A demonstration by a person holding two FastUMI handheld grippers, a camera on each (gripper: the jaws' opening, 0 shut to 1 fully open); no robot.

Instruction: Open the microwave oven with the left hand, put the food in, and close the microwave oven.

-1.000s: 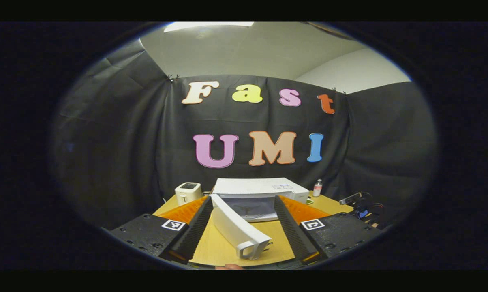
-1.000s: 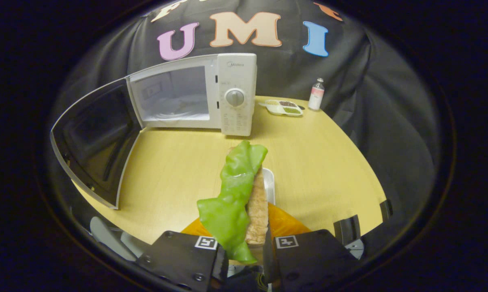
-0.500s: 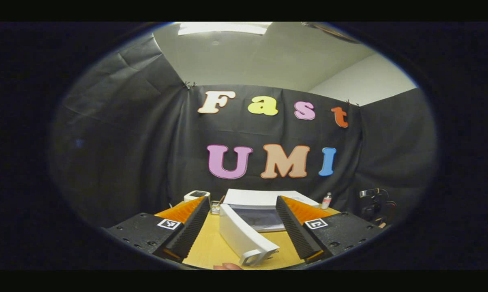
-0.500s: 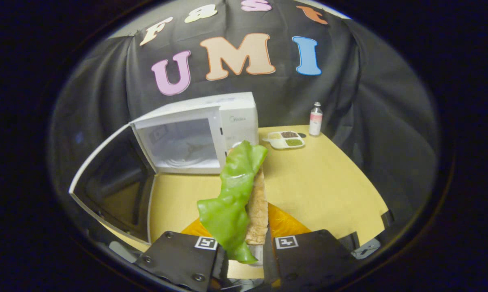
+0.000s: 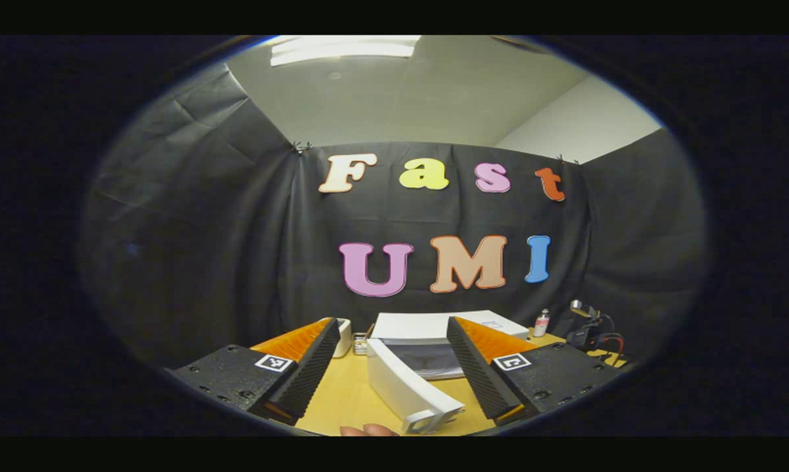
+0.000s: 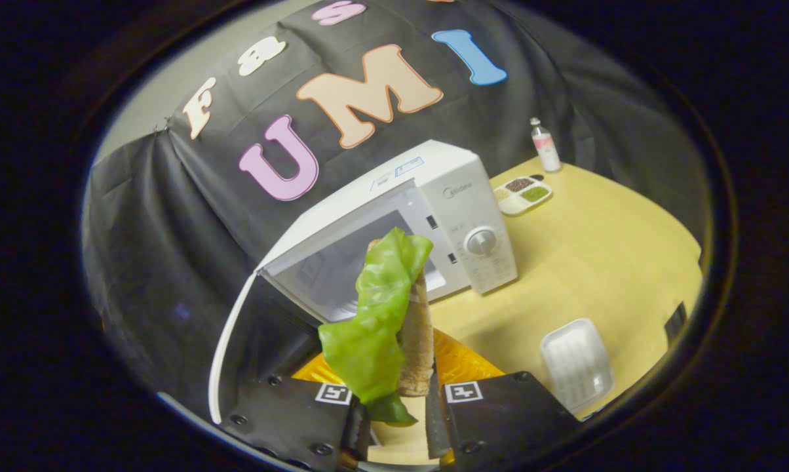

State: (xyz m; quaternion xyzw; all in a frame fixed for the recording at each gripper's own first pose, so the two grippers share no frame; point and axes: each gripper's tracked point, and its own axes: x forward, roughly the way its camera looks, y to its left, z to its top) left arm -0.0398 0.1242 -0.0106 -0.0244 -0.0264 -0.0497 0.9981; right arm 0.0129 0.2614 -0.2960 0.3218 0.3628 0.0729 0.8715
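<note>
You are carrying the food, a floppy green leaf against a rough, crumbly bread slice, clamped near its lower end in the right tongs before the open microwave oven. It is looking light and soft, so grip gently. Your left tongs are gaping wide, empty, beside the smooth white door.

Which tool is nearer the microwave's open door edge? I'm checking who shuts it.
Left. The left tool straddles the door edge; the right tool, holding the sandwich, faces the cavity.
</note>
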